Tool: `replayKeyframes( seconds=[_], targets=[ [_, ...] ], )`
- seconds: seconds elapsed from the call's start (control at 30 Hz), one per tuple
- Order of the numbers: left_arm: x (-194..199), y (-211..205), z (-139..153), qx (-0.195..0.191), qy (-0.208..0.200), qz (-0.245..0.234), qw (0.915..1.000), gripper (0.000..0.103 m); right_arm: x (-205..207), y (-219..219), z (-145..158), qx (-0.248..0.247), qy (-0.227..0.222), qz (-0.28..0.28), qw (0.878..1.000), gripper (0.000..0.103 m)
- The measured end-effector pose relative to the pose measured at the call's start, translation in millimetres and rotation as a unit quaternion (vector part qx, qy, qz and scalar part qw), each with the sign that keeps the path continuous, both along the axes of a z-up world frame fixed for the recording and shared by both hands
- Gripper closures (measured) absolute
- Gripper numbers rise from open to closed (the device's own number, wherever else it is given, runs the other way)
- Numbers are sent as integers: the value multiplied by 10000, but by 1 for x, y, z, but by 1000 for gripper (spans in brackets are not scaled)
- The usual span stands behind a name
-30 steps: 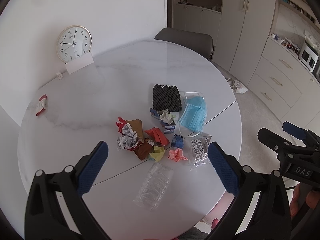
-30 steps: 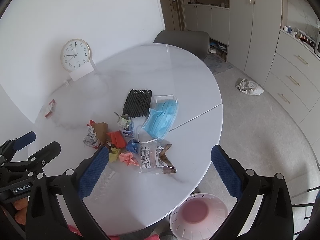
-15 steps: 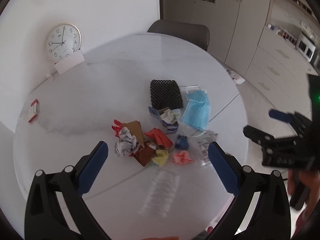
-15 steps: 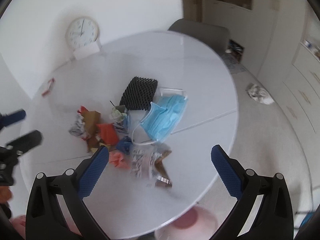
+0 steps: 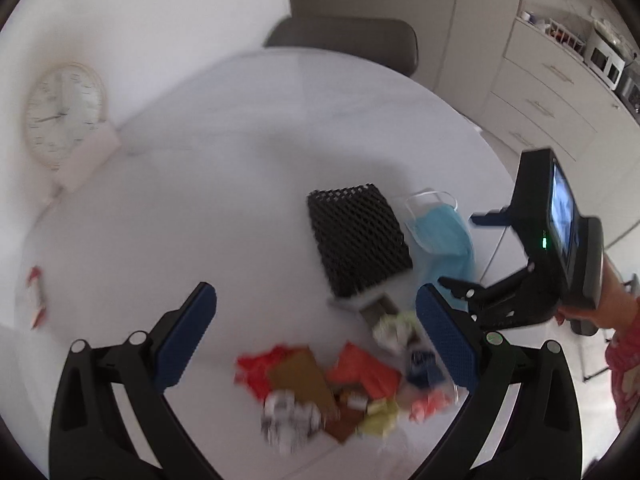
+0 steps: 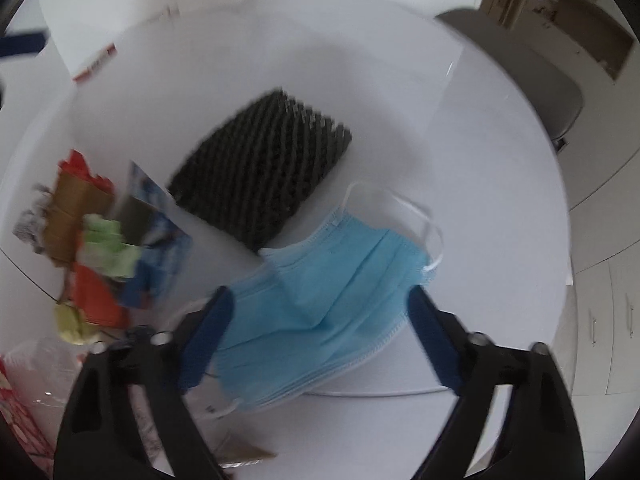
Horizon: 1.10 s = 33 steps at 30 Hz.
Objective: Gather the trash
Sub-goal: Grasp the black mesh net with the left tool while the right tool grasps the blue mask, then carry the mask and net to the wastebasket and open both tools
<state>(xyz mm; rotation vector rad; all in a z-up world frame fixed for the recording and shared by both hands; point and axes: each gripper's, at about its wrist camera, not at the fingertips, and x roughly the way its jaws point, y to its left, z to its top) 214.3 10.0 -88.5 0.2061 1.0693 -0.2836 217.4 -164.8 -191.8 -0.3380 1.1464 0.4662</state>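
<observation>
Right wrist view: right gripper (image 6: 316, 328) fingers, just narrowing, straddle blue face mask (image 6: 320, 292) beside black mesh pad (image 6: 260, 168), ungripped; left gripper (image 5: 316, 336) open, empty. All trash remains on surface (image 5: 240, 160).

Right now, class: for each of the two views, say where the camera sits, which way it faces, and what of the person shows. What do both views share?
Left wrist: on the left gripper, facing down at the paper scraps; shows the right gripper and a hand.
Right wrist: on the right gripper, jaws just closing, facing down, the blue mask between its fingers.
Shared: mask, black mesh pad, white table.
</observation>
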Motion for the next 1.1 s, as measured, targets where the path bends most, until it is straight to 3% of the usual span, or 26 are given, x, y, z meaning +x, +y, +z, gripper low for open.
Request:
replayKeyframes(
  seconds=[0.03, 0.1, 0.2, 0.37, 0.5, 0.7, 0.97, 1.07, 1.1],
  targets=[
    [15, -1, -9, -60, 115, -17, 9999, 7, 3, -1, -4, 5, 108, -6, 9999, 38],
    [37, -4, -24, -139, 300, -36, 9994, 7, 8, -5, -11, 107, 295, -96, 9995, 62],
    [65, -6, -53, -200, 671, 130, 9975, 7, 6, -16, -7, 417, 359, -302, 9980, 78],
    [89, -14, -96, -416, 1265, 353, 9905, 9, -4, -46, 17, 903, 185, -850, 9921, 79],
    [99, -20, -118, -495, 1512, 551, 9857, 14, -18, -80, 47, 1494, -53, -1328, 9798, 79],
    [104, -26, -134, -584, 1690, 754, 9810, 35, -33, -109, 64, 2006, -238, -1746, 9637, 77],
    [101, -47, -139, -607, 1652, 620, 9824, 69, -65, -137, 61, 2360, -273, -2399, 9413, 77],
    [97, -51, -135, -533, 1483, 560, 9859, 89, -80, -149, 63, 2454, -282, -2605, 9334, 77],
    [96, -50, -129, -541, 1431, 562, 9866, 89, -86, -150, 64, 2454, -309, -2657, 9318, 77]
  ],
)
